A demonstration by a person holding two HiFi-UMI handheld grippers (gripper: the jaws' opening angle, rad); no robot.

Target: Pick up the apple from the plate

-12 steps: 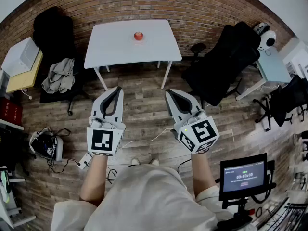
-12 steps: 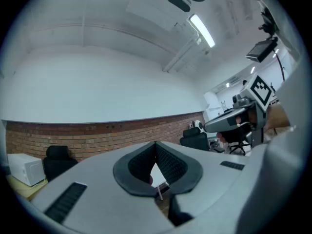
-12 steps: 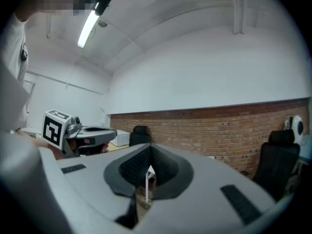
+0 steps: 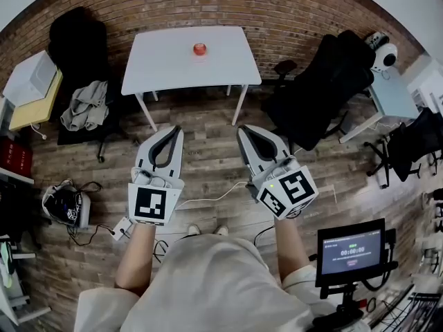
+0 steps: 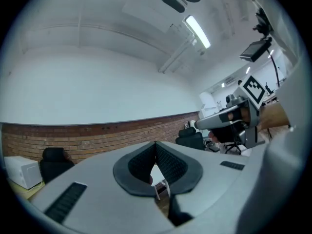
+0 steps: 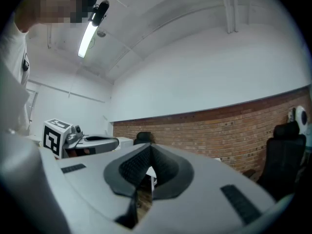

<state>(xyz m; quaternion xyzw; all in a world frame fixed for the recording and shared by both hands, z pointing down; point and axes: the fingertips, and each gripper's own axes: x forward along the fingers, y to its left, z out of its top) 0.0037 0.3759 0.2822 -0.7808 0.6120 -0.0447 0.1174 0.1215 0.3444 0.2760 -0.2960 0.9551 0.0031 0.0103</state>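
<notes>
I have both tongs held out level in front of me, side by side over the wood-plank floor (image 4: pixel 208 158), well short of the work. The left tongs (image 4: pixel 174 129) are pressed together with nothing between them. In the left gripper view the ribbed black pads (image 5: pixel 168 162) meet at the tip and only an empty loop shows behind them. The right tongs (image 4: pixel 243 129) are pressed together as well. The right gripper view shows their dark pads (image 6: pixel 163 169) meeting at the front with nothing pinched.

The small red apple (image 4: pixel 199 49) sits far ahead of me, near the middle of the back part of the white rectangular surface (image 4: pixel 159 68), close to the red brick wall (image 4: pixel 291 12). I cannot make out the plate under it against the white top. The apple is well apart from both tongs, with bare floor and the near edge of the surface in between.

To the right of the surface stands a black office chair (image 4: pixel 311 95). To its left a second dark chair carries a heap of grey cloth (image 4: pixel 84 106). Low on my right a small black monitor (image 4: pixel 349 251) is lit. Each gripper view catches the other tongs off to one side, level with its own.
</notes>
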